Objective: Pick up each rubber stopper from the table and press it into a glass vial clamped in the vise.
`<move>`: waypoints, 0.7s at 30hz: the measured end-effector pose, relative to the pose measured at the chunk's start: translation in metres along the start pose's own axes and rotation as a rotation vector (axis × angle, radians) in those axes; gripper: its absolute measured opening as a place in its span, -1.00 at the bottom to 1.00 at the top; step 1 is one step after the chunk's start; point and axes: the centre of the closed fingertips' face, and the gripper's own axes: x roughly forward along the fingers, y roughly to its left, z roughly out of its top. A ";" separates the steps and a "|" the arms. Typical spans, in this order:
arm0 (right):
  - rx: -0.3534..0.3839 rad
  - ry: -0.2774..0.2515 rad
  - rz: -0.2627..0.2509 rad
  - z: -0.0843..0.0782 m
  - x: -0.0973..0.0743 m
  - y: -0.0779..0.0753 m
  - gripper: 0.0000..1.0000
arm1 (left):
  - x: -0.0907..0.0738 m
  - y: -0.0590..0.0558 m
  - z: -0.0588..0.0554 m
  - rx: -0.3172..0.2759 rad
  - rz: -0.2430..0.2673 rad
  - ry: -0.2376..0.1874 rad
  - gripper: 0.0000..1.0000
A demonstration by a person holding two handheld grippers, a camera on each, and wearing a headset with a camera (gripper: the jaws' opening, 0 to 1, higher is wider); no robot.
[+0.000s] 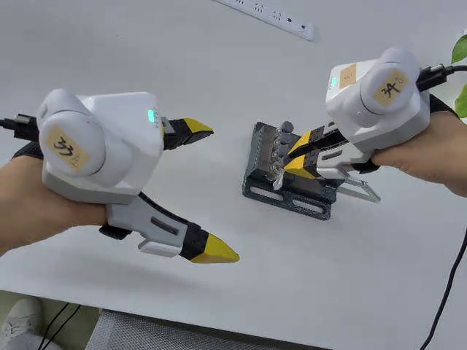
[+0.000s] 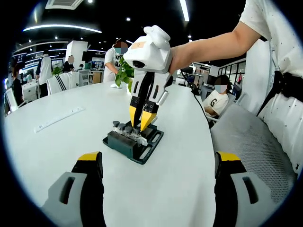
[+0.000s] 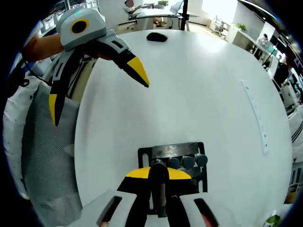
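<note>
Here, on the workbench:

1. Table [image 1: 219,58]: a white top that carries everything listed below.
2. Left gripper [image 1: 208,191]: held above the table at the person's left, well apart from the vise. Its jaws are spread wide, yellow tips far apart, with nothing between them. In the right gripper view it appears at upper left, equally spread.
3. Right gripper [image 1: 294,155]: lowered onto the vise from the person's right. Its jaws are drawn together, and the yellow tips meet at the end stopper of the row. Whether they actually pinch that stopper cannot be told.
4. Vise [image 1: 292,195]: a dark block standing flat on the table at the right of the head view, directly beneath the right gripper's tips.
5. Power strip [image 1: 270,13]: a long white bar lying on the far side of the table.
6. Vials [image 1: 277,173]: clear glass, clamped upright side by side in the vise.
7. Stoppers [image 3: 188,161]: dark round caps seated in the vial mouths, forming a short row along the top of the vise just beside the closed tips.
</note>
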 end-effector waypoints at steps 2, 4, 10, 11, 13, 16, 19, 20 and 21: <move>-0.006 0.006 0.005 0.000 0.001 0.000 -0.89 | 0.000 0.000 0.001 -0.001 -0.001 -0.002 0.97; -0.015 0.017 0.010 0.000 0.002 0.002 -0.89 | 0.001 -0.001 0.000 -0.003 -0.003 0.001 0.96; -0.032 0.033 0.010 0.000 0.005 0.001 -0.89 | 0.001 -0.002 -0.002 -0.003 -0.006 0.003 0.94; -0.033 0.035 0.011 0.000 0.005 0.001 -0.89 | 0.001 -0.002 -0.001 -0.002 -0.006 0.003 0.94; -0.035 0.047 0.017 0.000 0.006 -0.001 -0.89 | 0.001 -0.002 -0.001 -0.001 -0.006 0.005 0.93; -0.024 0.046 0.021 -0.001 0.004 0.000 -0.89 | 0.001 -0.001 0.000 0.000 -0.005 0.007 0.92; -0.010 0.034 0.022 -0.001 0.004 0.000 -0.89 | 0.000 -0.002 0.001 0.000 -0.005 0.007 0.91; -0.011 0.035 0.020 -0.001 0.004 0.001 -0.89 | 0.000 -0.002 0.001 0.003 -0.005 0.009 0.91; -0.015 0.035 0.018 -0.001 0.004 0.002 -0.89 | -0.001 -0.002 0.000 0.004 -0.004 0.012 0.91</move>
